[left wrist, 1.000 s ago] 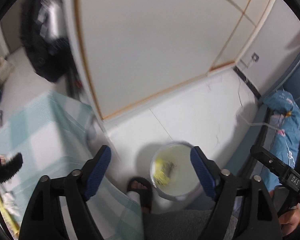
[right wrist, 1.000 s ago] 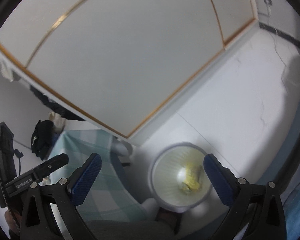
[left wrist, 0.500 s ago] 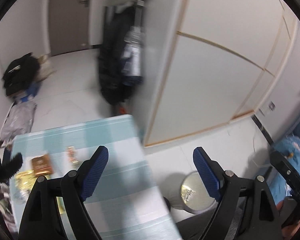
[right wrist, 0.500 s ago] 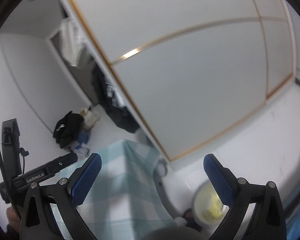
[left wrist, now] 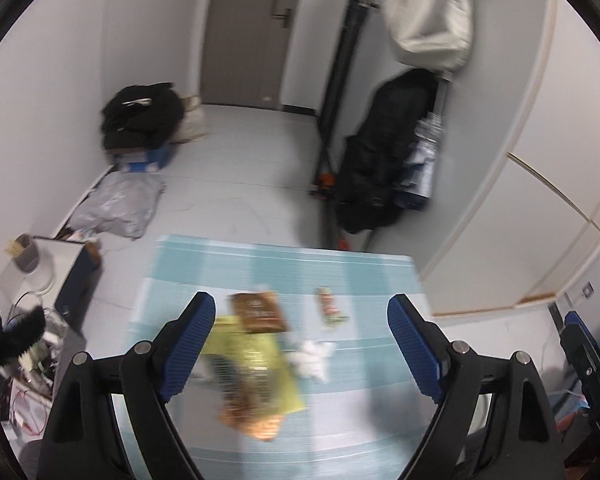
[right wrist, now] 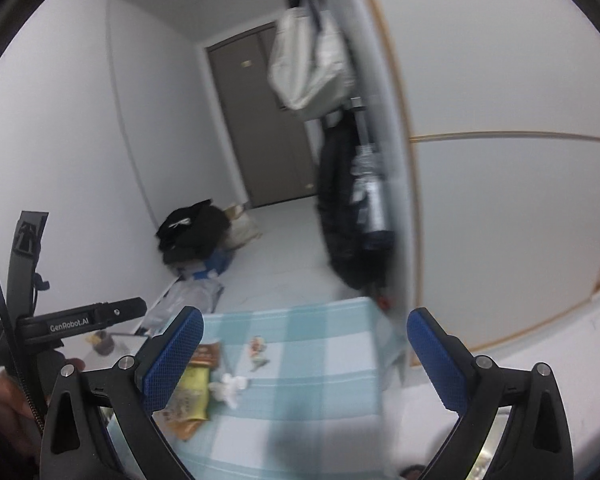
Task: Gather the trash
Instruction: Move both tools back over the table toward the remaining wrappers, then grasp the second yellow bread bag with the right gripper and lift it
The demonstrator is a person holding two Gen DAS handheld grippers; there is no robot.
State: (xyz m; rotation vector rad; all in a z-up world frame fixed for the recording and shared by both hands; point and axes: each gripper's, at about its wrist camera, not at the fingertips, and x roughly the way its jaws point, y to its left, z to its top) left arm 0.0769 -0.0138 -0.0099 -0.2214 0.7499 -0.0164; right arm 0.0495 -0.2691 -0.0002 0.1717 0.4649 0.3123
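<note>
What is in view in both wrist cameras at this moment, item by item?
table: one, blue-and-white check cloth, centre
yellow snack bag: one, yellow-orange, table's near left
brown packet: one, brown, just beyond the yellow bag
small wrapper: one, red-green, right of the brown packet
crumpled tissue: one, white, right of the yellow bag
black bag: one, floor by the far left wall
grey plastic bag: one, floor left of table
door: one, grey-brown, far end
white cloth bag: one, hanging, upper right
left gripper: blue pads, jaws open, empty
right gripper: blue pads, jaws open, empty
</note>
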